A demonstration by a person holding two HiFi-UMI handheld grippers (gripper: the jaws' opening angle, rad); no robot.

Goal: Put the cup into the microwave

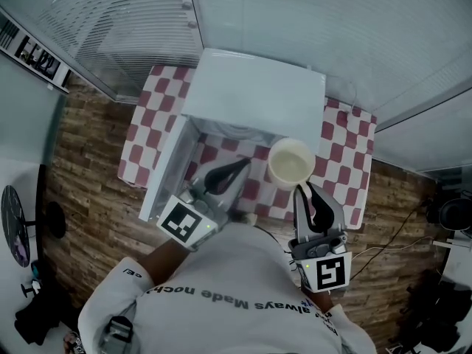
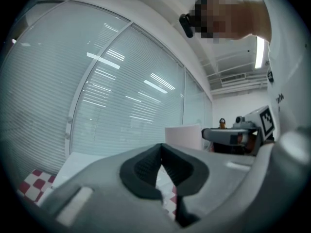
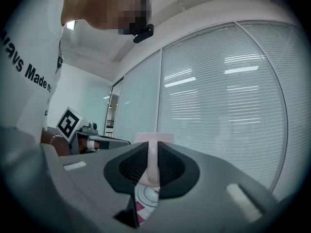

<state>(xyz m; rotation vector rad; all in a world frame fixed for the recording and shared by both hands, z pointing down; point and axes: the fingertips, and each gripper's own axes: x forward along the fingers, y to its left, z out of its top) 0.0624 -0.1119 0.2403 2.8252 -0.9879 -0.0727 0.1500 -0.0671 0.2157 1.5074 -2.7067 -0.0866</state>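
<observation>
A cream cup (image 1: 290, 161) hangs upright in front of the open white microwave (image 1: 254, 91), just right of its cavity. My right gripper (image 1: 302, 191) is shut on the cup's handle (image 3: 152, 165), with the cup's body (image 3: 153, 139) beyond the jaws. My left gripper (image 1: 237, 167) sits to the cup's left at the cavity mouth, jaws shut with nothing between them. From the left gripper (image 2: 162, 152) view, the cup (image 2: 183, 136) shows to the right, and the right gripper (image 2: 233, 135) behind it.
The microwave stands on a red-and-white checked cloth (image 1: 346, 146). Its door (image 1: 166, 169) is swung open to the left. Glass walls with blinds (image 1: 332, 28) close off the back. A wooden floor (image 1: 88, 161) lies on both sides, with cables at the right.
</observation>
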